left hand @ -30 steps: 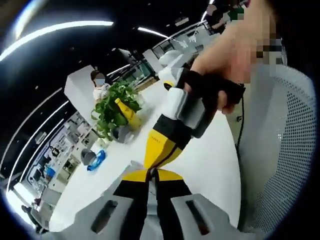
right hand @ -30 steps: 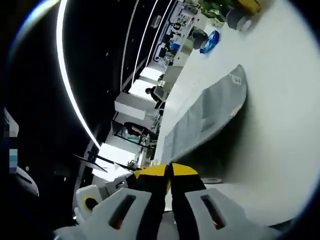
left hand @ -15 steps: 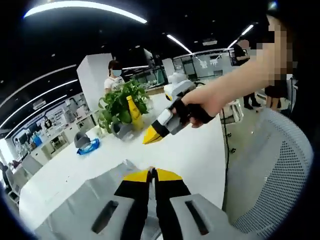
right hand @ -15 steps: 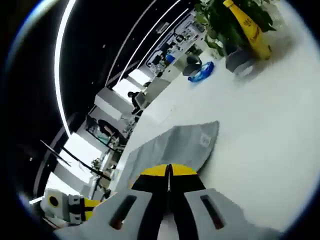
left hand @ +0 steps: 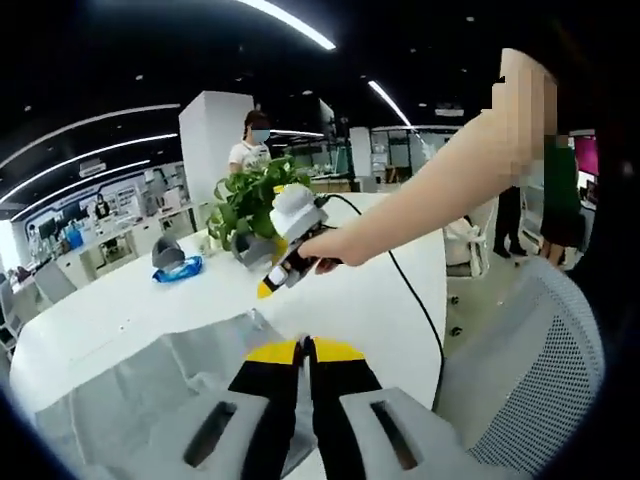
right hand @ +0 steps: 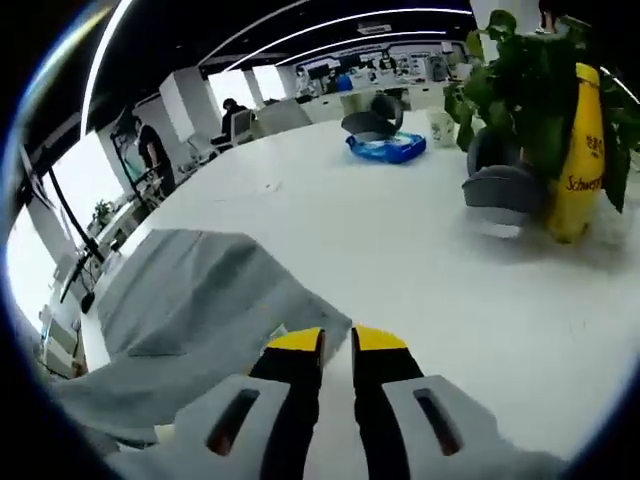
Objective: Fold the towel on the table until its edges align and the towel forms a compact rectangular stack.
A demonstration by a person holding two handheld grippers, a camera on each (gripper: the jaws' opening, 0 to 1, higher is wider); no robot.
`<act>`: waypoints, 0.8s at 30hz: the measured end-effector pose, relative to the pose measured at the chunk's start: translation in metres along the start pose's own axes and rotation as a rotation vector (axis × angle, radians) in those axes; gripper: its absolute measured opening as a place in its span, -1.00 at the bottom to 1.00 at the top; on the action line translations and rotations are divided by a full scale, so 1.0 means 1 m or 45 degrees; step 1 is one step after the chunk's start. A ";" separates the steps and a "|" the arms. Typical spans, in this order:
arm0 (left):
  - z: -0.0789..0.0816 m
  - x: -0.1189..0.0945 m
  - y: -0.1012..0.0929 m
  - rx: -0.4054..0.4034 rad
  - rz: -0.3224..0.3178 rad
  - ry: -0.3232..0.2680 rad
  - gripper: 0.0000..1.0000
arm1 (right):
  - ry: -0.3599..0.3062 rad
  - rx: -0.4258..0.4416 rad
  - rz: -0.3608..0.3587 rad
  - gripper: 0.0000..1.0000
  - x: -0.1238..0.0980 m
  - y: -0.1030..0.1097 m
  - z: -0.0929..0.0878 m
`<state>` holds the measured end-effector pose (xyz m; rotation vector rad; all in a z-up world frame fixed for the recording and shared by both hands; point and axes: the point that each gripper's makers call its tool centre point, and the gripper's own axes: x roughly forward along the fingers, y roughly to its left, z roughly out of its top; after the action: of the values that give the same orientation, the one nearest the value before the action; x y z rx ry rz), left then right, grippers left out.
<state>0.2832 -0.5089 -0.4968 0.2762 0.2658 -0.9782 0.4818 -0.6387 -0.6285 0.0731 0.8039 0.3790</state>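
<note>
right gripper (right hand: 337, 338) now slightly parted off towel (right hand: 190, 300), left gripper (left hand: 306, 349) pinched on it; "schweppes"-like bottle (right hand: 580, 160)

Left gripper (left hand: 305, 346): jaws together, tips low and central; right gripper (right hand: 337, 340): jaws slightly parted, also seen in left gripper view, held by outstretched hand (left hand: 325, 247).

Towel (left hand: 150, 390) partly behind the left tool (left hand: 303, 352), cut off below.

Left gripper (left hand: 304, 350) and right gripper (right hand: 336, 342): grey bodies with slotted fingers, black jaws, yellow tips; a black cable (left hand: 405, 296) trails.
</note>
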 end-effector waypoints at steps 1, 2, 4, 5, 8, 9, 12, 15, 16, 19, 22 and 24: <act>-0.004 0.001 -0.002 -0.012 -0.009 0.008 -0.94 | 0.049 -0.043 -0.029 -0.84 0.006 -0.007 -0.005; -0.008 0.002 -0.003 -0.016 -0.010 0.022 -0.94 | 0.070 -0.030 -0.045 -0.86 0.010 -0.011 -0.008; -0.016 0.004 -0.006 0.008 -0.010 0.054 -0.93 | 0.048 0.050 -0.014 -0.84 0.016 -0.011 -0.005; -0.018 0.004 -0.007 0.006 -0.011 0.060 -0.93 | 0.045 0.080 -0.007 -0.83 0.018 -0.011 -0.004; -0.023 0.003 -0.009 -0.057 -0.017 0.057 -0.93 | 0.042 0.053 -0.011 -0.82 0.021 -0.011 0.000; -0.024 0.003 -0.009 -0.075 -0.017 0.052 -0.93 | 0.055 0.044 -0.009 -0.84 0.023 -0.009 0.000; -0.024 0.004 -0.007 -0.099 -0.019 0.045 -0.93 | 0.062 0.041 -0.006 -0.87 0.027 -0.010 0.000; -0.025 0.003 -0.007 -0.107 -0.020 0.048 -0.93 | 0.039 0.062 0.001 -0.90 0.031 -0.009 0.003; -0.026 0.004 -0.008 -0.113 -0.022 0.050 -0.93 | 0.036 0.061 0.005 -0.93 0.032 -0.009 0.004; -0.026 0.005 -0.010 -0.109 -0.039 0.056 -0.93 | 0.028 0.123 0.029 -0.97 0.030 -0.009 0.004; -0.020 0.005 -0.014 -0.113 -0.068 0.044 -0.93 | -0.076 0.226 0.065 -0.99 0.021 -0.011 0.018; -0.011 0.004 -0.019 -0.129 -0.103 0.007 -0.93 | -0.149 0.264 0.081 -1.00 0.009 -0.013 0.032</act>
<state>0.2681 -0.5178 -0.5105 0.1764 0.3324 -1.0404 0.5140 -0.6446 -0.6150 0.3125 0.7238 0.3470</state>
